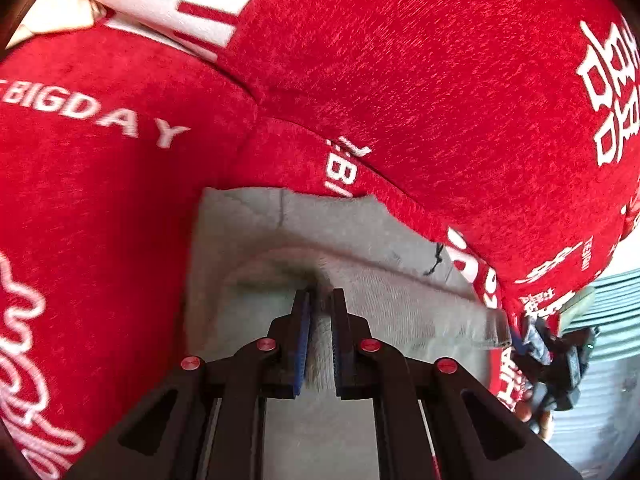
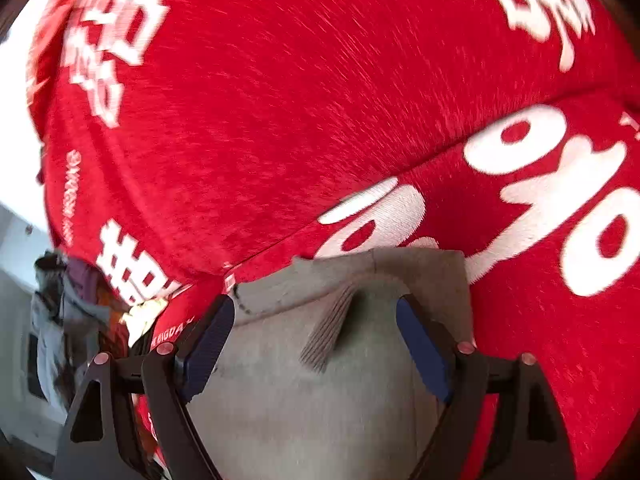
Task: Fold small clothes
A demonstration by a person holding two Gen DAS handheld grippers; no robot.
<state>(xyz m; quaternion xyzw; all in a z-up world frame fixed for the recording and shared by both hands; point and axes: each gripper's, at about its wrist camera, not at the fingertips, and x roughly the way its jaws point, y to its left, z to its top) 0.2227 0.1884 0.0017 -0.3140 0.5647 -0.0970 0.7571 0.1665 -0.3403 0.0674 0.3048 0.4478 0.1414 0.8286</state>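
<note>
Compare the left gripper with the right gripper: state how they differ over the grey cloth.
The left gripper is shut, pinching a fold of the grey knit cloth; the right gripper stands open, its blue pads clear of the raised ridge between them. Both are black with blue pads and red screws, over the same cloth on the red printed cover.

A red cover [image 1: 400, 60] printed with white lettering fills most of my view. At the upper left corner sits a cream cushion corner [image 1: 56, 12]. At the right edge, teal slatted boards [image 1: 612, 300]. In my other view, a blurred heap of clothing [image 2: 68, 304] lies at the left edge.
</note>
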